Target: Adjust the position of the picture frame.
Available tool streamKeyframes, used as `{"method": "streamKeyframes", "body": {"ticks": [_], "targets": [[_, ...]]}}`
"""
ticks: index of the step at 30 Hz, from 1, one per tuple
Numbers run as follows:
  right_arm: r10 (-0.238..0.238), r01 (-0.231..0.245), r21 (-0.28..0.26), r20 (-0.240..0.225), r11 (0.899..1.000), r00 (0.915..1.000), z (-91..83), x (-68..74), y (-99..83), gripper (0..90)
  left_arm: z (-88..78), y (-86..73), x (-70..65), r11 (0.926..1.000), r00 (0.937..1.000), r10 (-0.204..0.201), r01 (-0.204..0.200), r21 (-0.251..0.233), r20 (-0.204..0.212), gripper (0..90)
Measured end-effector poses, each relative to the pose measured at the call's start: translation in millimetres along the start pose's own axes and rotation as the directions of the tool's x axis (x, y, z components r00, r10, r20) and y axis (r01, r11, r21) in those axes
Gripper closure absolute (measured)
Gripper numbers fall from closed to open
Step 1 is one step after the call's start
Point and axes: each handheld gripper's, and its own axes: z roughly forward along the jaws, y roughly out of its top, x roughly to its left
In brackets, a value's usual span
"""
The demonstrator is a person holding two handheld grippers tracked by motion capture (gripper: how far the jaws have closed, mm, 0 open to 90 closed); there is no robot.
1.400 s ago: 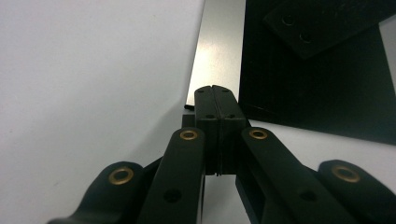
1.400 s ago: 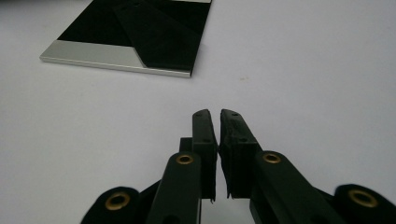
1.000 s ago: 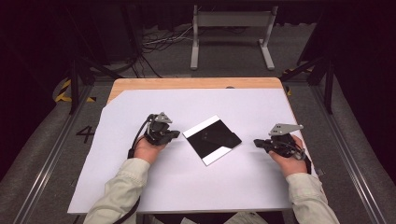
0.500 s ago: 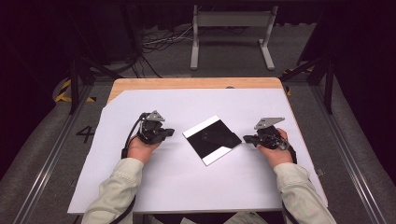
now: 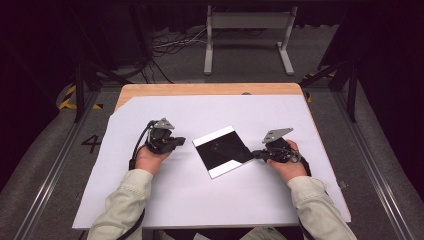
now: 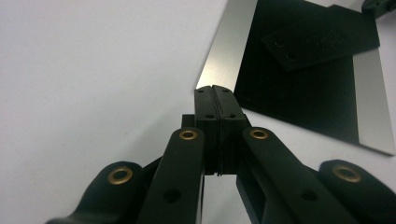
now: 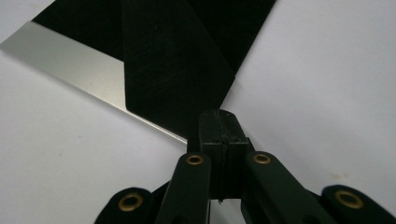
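**Black jaws shut, mirror plate not picked up yet**

Black jaws on the right gripper [image 5: 256, 154] are pressed together with nothing between them, and the tip sits right at the near right edge of the shiny plate [image 5: 223, 151], touching it or just about; I can't say which. In the right gripper view the closed tip [image 7: 222, 122] is parked at the plate's corner [image 7: 84, 70]. The left gripper [image 5: 181, 141] is also clamped empty, near the plate's left edge but apart from it, pointing at it in its own view [image 6: 216, 93].

The plate lies flat and skewed mid-table on the white sheet [image 5: 150, 200]. So as I read it, both hands are lined up on either side, but nothing is grabbed or lifted. Basically all the handling is left to do.
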Motion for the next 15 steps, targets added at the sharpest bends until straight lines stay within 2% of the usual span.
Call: {"method": "streamKeyframes", "body": {"ticks": [2,5,15], "targets": [[-0.005,0.005,0.002,-0.009,1.0,1.0,0.8,2.3,0.9,90.0,-1.0,-0.3,1.1,1.0,1.0,0.0,0.0,0.0,-0.002,89.1],[-0.031,0.031,0.011,-0.05,0.999,0.9983,5.2,17.5,5.9,90.0,-2.2,-1.1,2.3,0.9999,0.9999,-0.012,0.012,-0.007,-0.006,88.4],[-0.073,0.074,0.006,-0.107,0.997,0.9916,13.6,44.0,13.7,90.0,-6.8,-3.1,7.4,0.9989,0.9992,-0.038,0.038,-0.028,-0.012,87.1]]}}
